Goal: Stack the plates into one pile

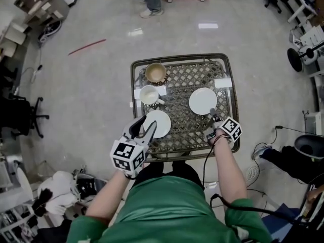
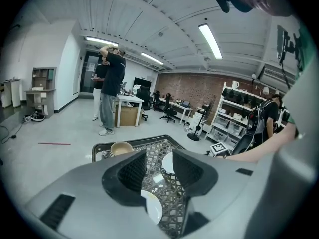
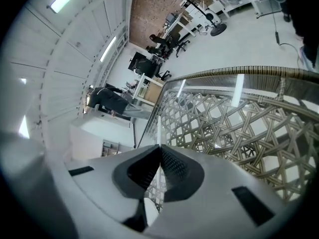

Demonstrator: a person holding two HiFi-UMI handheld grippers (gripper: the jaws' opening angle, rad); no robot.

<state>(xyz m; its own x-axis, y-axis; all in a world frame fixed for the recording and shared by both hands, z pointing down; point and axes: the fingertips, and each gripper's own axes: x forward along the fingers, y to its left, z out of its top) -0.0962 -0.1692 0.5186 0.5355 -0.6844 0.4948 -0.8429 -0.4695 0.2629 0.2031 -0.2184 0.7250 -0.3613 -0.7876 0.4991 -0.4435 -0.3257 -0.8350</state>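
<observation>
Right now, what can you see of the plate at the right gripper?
The white plate is round, plain, glossy like ceramic, and empty. It lies over the right half of the lattice table, clear of the other plate. The right gripper is shut on its near rim; its own view shows the plate edge-on between its jaws. Whether it touches the tabletop is unclear.

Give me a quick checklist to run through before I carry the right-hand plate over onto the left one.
1. Right gripper shut on the right plate at its rim: ok.
2. Left plate lies flat with nothing on it: ok.
3. Left gripper clear of the landing spot: not ok. Its open jaws overlap the left plate's edge in the head view.
4. Cup and bowl out of the path between the plates: ok.
5. Grip firm enough to keep the plate level: cannot tell.
</observation>
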